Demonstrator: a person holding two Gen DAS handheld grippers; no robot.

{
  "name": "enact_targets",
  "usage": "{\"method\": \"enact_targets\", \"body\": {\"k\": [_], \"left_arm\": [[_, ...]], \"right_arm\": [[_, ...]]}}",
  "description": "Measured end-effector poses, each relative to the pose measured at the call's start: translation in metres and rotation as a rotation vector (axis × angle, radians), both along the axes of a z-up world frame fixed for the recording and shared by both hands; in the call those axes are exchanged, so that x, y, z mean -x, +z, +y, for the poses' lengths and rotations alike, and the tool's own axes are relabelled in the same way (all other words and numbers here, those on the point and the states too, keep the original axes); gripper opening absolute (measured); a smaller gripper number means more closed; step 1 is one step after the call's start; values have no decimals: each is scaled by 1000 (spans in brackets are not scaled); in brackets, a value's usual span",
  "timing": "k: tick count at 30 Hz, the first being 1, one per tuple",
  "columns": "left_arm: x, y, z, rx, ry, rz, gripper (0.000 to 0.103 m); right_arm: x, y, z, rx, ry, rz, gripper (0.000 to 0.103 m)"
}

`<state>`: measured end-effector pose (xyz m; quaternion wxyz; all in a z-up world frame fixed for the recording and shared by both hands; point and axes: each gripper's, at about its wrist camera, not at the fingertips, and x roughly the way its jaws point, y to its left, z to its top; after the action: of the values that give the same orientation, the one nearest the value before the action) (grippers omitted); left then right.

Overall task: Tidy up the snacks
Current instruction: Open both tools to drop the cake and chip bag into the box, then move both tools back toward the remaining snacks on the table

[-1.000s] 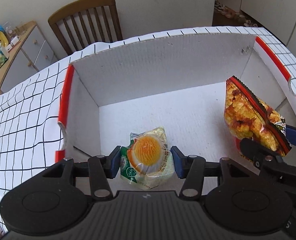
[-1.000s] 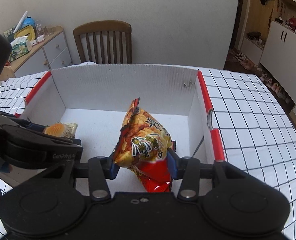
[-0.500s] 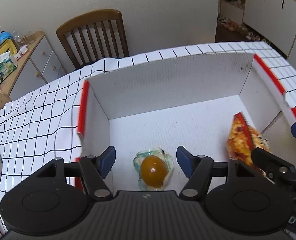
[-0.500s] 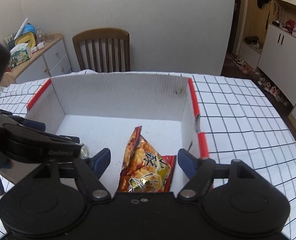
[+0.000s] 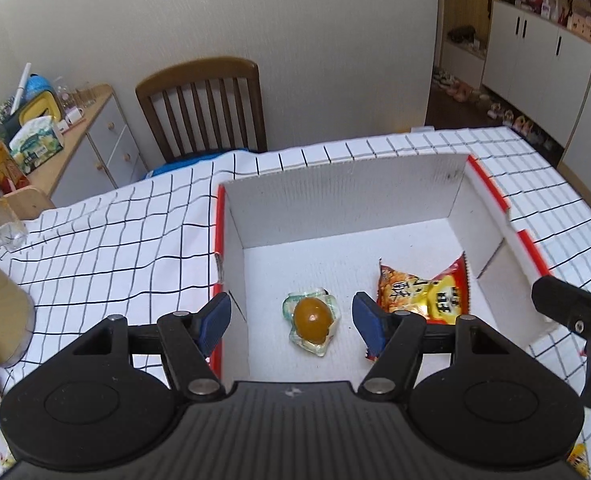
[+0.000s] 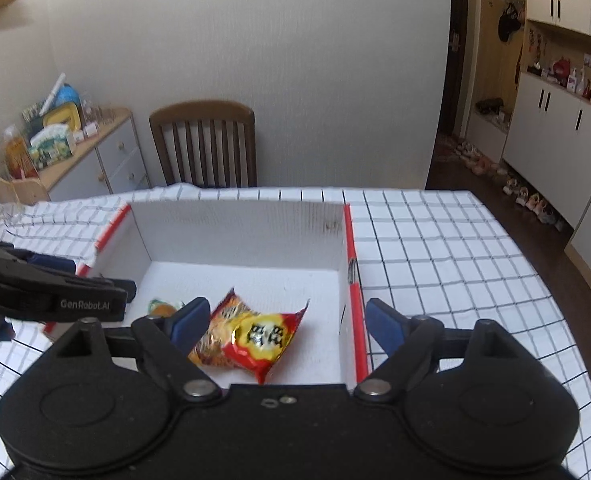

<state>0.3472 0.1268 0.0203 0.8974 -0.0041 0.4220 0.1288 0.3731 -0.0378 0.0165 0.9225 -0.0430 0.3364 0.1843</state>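
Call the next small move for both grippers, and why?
Probably lift both clear of the white box and go for more snacks. The egg packet and chip bag lie on its floor, apart. The left gripper and right gripper have just been opening; nothing is pinched.

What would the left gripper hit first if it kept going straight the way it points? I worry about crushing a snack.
Probably the egg packet, lying on the floor of the box between the open left gripper fingers; depth is uncertain.
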Motion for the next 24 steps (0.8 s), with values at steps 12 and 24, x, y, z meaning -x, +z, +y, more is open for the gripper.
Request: {"method": "enact_targets", "body": {"k": [12, 24], "left_arm": [[61, 43, -9, 34, -10, -90, 67], [115, 47, -19, 56, -34, -124, 67]], "right_arm": [[45, 41, -15, -47, 10, -72, 93], [94, 45, -34, -46, 48, -86, 102]]}}
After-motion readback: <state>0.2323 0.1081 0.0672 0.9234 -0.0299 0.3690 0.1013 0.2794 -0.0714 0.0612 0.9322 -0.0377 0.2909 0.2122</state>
